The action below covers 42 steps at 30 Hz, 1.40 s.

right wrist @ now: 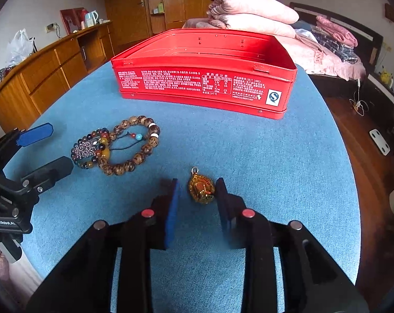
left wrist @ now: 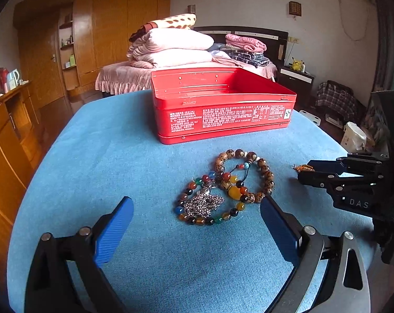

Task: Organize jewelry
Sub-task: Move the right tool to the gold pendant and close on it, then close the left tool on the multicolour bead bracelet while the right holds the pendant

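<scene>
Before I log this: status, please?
Left gripper open, near bracelets. Right gripper open, pendant between jaws, not clamped. Red box open, nothing blocking.

Red tin (right wrist: 204, 78) stands open and empty at the far side of the blue surface (right wrist: 249, 156), printed side facing the cameras. Wooden bracelet (right wrist: 134, 146), large brown beads, lies flat near the tin. Agate bracelet (left wrist: 210, 200), mixed coloured beads, overlaps its edge. Silver chain (left wrist: 204, 204) is heaped on the agate bracelet. Gold pendant (right wrist: 201, 188) lies flat, apart from the pile, ring end toward the tin.
</scene>
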Each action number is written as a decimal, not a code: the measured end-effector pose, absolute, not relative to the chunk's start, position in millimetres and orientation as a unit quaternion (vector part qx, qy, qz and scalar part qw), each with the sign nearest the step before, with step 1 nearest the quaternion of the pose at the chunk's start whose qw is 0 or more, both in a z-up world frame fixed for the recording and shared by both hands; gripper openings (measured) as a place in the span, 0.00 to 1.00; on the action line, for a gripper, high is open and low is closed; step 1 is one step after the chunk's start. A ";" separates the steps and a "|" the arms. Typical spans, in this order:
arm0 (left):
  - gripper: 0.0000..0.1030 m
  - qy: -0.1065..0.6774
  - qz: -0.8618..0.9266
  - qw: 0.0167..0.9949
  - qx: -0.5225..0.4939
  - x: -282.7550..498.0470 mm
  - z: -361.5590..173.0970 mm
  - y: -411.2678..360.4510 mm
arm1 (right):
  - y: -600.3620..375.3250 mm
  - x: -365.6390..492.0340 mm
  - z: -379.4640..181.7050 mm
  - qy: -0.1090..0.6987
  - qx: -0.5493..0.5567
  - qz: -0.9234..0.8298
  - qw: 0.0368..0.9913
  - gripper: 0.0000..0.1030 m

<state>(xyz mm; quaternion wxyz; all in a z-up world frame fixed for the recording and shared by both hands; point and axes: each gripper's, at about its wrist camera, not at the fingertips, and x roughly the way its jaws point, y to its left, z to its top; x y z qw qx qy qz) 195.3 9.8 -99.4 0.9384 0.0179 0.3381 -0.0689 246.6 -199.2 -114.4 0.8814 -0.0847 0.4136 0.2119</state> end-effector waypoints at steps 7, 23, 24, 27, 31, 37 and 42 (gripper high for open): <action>0.93 0.343 -0.070 0.936 0.011 197.2 -100.8 10.0 | -197.4 246.2 -115.2 0.412 -0.091 0.208 0.883 0.18; 0.91 0.381 -0.094 0.919 -0.025 213.9 -106.0 5.2 | -219.7 245.7 -114.0 0.412 -0.057 0.189 0.889 0.18; 0.91 0.375 -0.089 0.922 -0.028 212.2 -104.0 6.1 | -219.9 245.9 -114.0 0.413 -0.056 0.190 0.889 0.18; 0.75 0.368 -0.085 0.925 -0.032 209.4 -101.3 5.2 | -220.3 247.0 -114.4 0.415 -0.054 0.191 0.888 0.18; 0.58 0.380 -0.110 0.918 -0.038 210.6 -104.7 -3.8 | -222.2 248.7 -114.3 0.416 -0.051 0.193 0.887 0.19; 0.41 0.372 -0.121 0.920 -0.024 211.5 -101.5 -14.0 | -225.4 249.4 -114.5 0.417 -0.048 0.195 0.886 0.19; 0.36 0.375 -0.125 0.918 -0.013 215.8 -103.7 -23.0 | -224.2 249.0 -114.9 0.417 -0.048 0.195 0.886 0.19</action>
